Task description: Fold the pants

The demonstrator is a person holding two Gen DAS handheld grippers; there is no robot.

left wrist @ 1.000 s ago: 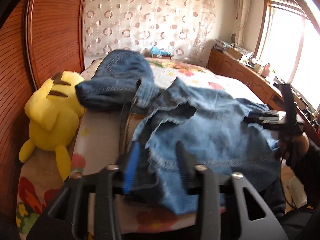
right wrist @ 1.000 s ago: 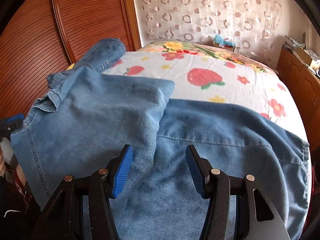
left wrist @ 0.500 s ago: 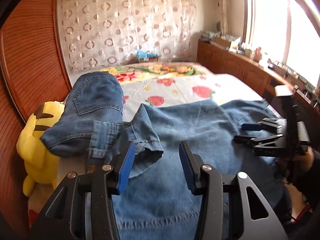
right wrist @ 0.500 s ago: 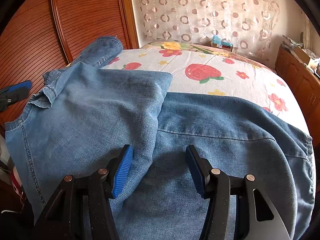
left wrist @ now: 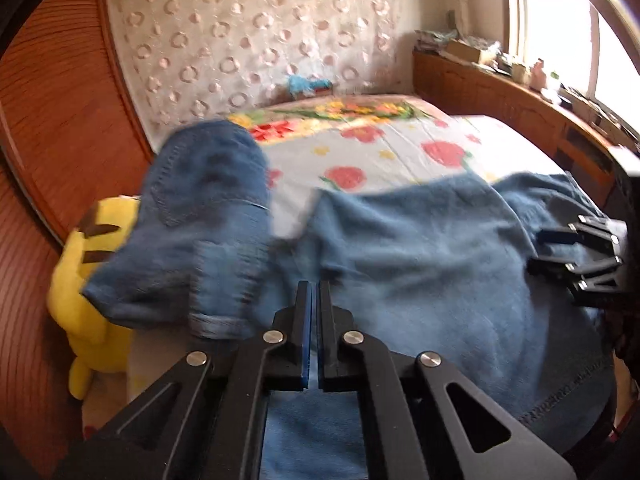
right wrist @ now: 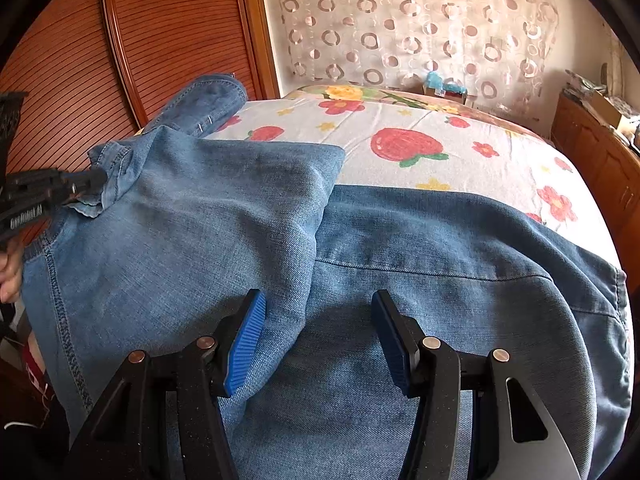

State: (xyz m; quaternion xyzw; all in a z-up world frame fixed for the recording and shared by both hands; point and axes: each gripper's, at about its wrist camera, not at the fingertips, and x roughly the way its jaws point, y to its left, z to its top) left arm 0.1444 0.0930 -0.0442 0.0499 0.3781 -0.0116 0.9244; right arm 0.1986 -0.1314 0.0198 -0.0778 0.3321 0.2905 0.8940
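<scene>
On the bed (right wrist: 460,184), pants (right wrist: 240,240) lie under right gripper's (right wrist: 320,340) spread jaws; left gripper's (left wrist: 314,292) pressed together.

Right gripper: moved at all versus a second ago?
No. In the right wrist view the right gripper sits over the same fold edge of the jeans, and the strawberry print has barely shifted.

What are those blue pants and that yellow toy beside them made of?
The pants look like denim: a faded, matte blue twill weave with thick stitched seams. The yellow toy seems to be soft plush with a fuzzy, rounded, stuffed body, though motion blur leaves its surface unclear.
</scene>
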